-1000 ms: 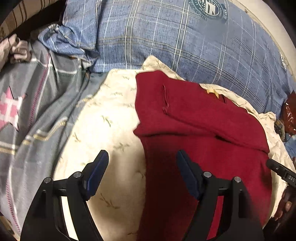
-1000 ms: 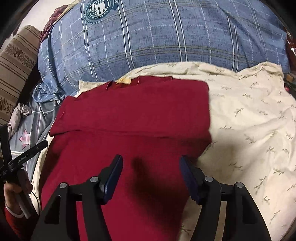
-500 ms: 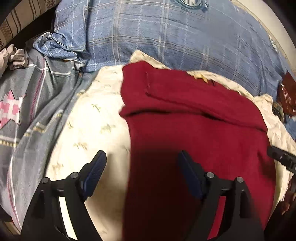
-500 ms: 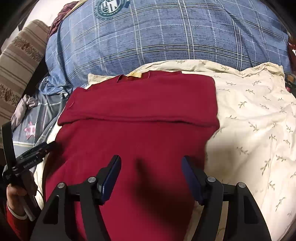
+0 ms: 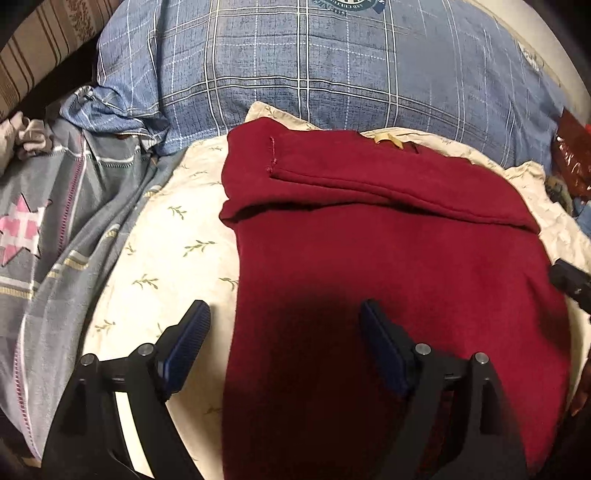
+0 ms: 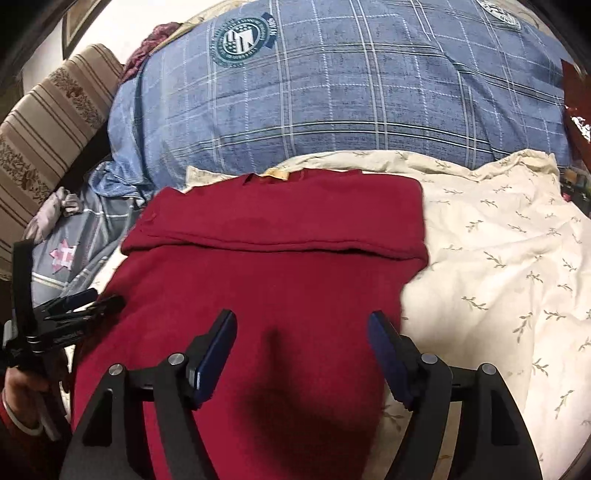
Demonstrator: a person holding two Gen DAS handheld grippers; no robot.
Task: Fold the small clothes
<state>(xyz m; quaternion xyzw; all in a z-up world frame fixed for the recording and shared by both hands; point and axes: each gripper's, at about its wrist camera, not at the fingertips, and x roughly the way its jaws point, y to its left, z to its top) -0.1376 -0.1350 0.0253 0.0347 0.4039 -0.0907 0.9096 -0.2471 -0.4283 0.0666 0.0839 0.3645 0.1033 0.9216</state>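
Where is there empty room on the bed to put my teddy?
Best is the cream leafy sheet, right of the red garment and below the blue plaid pillow. A narrower cream strip lies between the garment and the grey star quilt. That side is crowded.

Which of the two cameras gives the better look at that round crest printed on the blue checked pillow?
The right wrist view. There the crest sits whole on the blue checked pillow, ring and shield both visible. In the left wrist view the crest is cut off by the top edge, so only its lower rim shows.
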